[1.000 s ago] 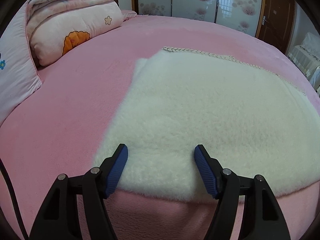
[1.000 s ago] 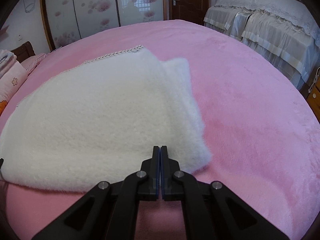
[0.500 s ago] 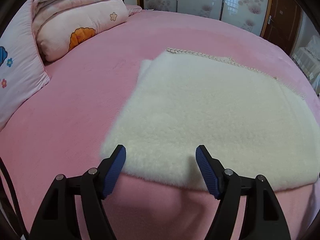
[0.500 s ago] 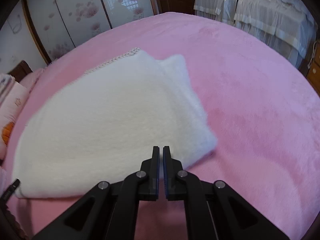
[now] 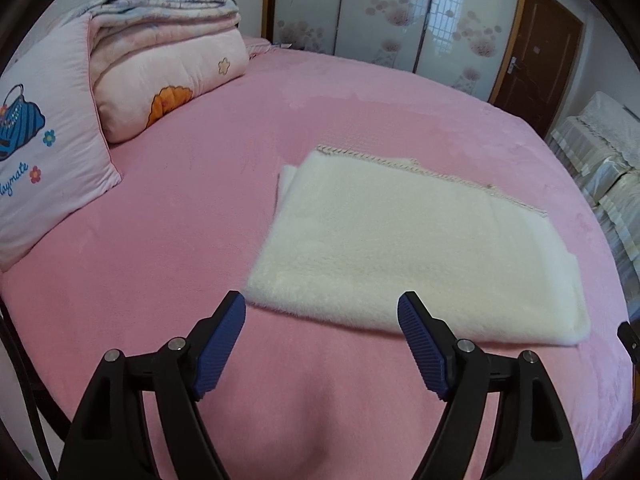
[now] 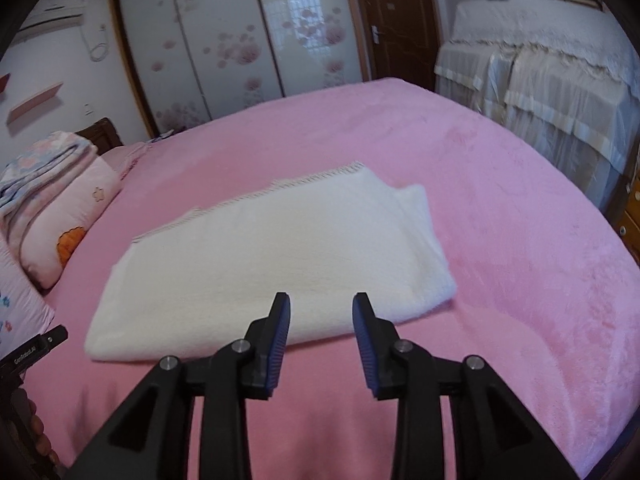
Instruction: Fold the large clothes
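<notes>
Your left gripper (image 5: 320,312) gapes wide and your right gripper (image 6: 321,308) has just been opening partway, both empty. The folded white blanket (image 5: 412,256) lies at twelve o'clock; pinch its near corners squarely, then fold evenly.

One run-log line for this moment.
white fleece garment: folded, flat on pink bed | left gripper: open, empty | right gripper: jaws just opening, empty

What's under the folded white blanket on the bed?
The white blanket lies flat on the pink bed cover, which shows all around it. A lower layer of the blanket sticks out at one far corner. Anything else beneath it is covered.
</notes>
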`<state>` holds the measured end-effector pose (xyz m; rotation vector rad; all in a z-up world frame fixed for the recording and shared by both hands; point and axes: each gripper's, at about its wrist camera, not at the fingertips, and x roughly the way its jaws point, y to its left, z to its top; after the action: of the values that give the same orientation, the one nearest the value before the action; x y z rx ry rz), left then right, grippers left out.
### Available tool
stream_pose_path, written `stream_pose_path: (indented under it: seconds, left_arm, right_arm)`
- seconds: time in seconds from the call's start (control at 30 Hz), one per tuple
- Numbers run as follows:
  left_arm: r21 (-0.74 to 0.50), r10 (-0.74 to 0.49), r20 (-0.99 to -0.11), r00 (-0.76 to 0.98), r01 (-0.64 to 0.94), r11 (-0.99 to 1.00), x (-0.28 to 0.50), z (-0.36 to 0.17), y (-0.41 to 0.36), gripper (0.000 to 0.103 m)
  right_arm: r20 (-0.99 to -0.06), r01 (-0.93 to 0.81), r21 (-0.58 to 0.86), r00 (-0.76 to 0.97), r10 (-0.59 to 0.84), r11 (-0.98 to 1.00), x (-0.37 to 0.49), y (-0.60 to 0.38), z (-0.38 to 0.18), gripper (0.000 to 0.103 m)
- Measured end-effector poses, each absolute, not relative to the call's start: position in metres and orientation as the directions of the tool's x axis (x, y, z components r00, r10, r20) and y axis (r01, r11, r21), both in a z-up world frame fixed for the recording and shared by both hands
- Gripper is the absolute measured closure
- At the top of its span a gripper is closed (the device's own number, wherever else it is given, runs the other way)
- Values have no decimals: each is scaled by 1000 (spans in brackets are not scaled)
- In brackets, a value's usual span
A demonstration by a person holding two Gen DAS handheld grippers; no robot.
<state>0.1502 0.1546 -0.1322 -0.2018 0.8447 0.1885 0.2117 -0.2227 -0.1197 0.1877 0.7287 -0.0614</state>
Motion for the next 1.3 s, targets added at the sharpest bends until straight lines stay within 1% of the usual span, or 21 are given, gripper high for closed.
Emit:
stream_pose_path:
  seconds: [0.13,0.17,0.33,0.47,0.67,0.8,0.9,1.03,1.3]
  left_arm:
    - [-131,34,-750,660,-200,971,130,-121,148,24]
    - [-155,6,-755,656,-187,970,126,-121,148,24]
    - [-357,-210,-762,613,-128,925,115,-138,150,24]
    - [-470,-314,-746,587,-130,873,115,-167,155,24]
    - [-624,-431,-706,561,-205,754,138,-229,174,24]
    - [-728,-509,-639,577,-239,643,158,-270,187,25]
    - [-770,-517,-587,623,-234,593,172,-286,195,25]
    - [-791,-508,-541,670,-200,578,195,-295,195,25]
    - [-811,-475,-491,730,-184,555,252,-307,196,25]
  right_arm:
    - [-633,54,138,772,47,989,191,-199,-100,70]
    - [-630,40,143,774,59,989,188,-194,-97,70]
    - [-622,-17,145,776,104,989,177,-169,-92,68]
    - [-636,-46,135,762,122,990,176,-151,-101,67]
    - [-689,-84,132,708,152,988,189,-128,-130,67]
    - [-698,-92,111,702,143,990,202,-118,-147,67]
    - [-708,-96,101,692,139,990,215,-113,-158,68]
    - [-709,-112,107,688,155,988,231,-107,-170,68]
    - [-690,-136,118,701,179,984,256,-95,-186,68]
